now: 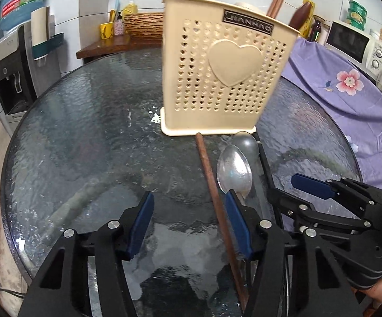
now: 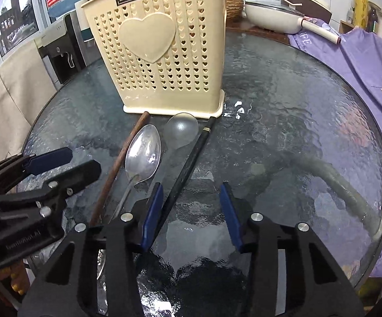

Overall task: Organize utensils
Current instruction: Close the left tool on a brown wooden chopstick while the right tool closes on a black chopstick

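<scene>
A cream perforated utensil holder (image 1: 222,79) (image 2: 161,50) with a heart stands on the round glass table (image 1: 85,137) and holds chopsticks (image 1: 278,0). In front of it lie a brown chopstick (image 1: 212,185) (image 2: 119,158), a metal spoon (image 1: 234,170) (image 2: 143,155), a translucent spoon (image 1: 246,141) (image 2: 181,129) and a black chopstick (image 2: 188,169). My left gripper (image 1: 189,224) is open and empty, with the brown chopstick between its fingers. My right gripper (image 2: 191,211) is open and empty, its left finger beside the black chopstick.
A purple floral cloth (image 1: 336,84) (image 2: 362,60) covers the surface to the right. A water dispenser (image 1: 8,74) stands left. A white pan (image 2: 275,13), a microwave (image 1: 354,42) and a woven basket (image 1: 143,25) stand behind the table.
</scene>
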{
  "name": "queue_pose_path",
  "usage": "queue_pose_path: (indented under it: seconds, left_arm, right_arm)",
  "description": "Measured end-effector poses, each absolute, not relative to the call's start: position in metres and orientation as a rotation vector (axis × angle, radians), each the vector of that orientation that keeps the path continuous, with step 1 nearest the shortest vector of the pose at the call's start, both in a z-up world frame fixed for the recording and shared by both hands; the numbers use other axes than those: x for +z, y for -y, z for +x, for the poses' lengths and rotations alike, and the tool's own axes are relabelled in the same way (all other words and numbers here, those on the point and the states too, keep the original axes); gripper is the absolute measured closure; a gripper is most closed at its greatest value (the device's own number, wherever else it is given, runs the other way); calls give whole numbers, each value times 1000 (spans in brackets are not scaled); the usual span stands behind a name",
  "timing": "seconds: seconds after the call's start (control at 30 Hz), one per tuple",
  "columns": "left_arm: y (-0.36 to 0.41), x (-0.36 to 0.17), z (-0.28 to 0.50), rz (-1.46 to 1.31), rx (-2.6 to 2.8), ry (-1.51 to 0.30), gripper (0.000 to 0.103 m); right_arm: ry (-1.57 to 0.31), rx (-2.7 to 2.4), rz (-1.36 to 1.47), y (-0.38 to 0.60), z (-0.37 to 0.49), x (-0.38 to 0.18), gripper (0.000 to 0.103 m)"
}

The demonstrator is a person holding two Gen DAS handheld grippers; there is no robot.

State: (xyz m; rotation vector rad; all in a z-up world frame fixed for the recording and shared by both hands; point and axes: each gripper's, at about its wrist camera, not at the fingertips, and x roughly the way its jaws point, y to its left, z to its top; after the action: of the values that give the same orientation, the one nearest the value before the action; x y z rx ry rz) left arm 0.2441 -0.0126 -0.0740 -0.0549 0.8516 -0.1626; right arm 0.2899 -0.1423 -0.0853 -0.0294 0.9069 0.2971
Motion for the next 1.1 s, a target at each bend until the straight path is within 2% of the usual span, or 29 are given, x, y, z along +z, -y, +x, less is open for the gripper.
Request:
queue_pose_path:
  seconds: [0.23,0.37,0.47,0.77,1.1]
  left_arm:
    - [24,-78,245,-36,-172,-871,52]
    - [27,-82,248,-37,-171,-888,59]
    - [30,-84,250,-25,-167,-890,61]
    - [25,-82,253,-12,-158,-907,73]
    - [18,-81,285,-21,-142,-920,73]
  right_arm:
    - [-910,300,-51,142,293,-84,65]
    - [-916,309,-57,147,293,-83,72]
    - [-919,316,-67,152,294,-82,77]
    - [-941,297,-59,176,301,-84,79]
    - [-961,273,61,182,331,-87,78]
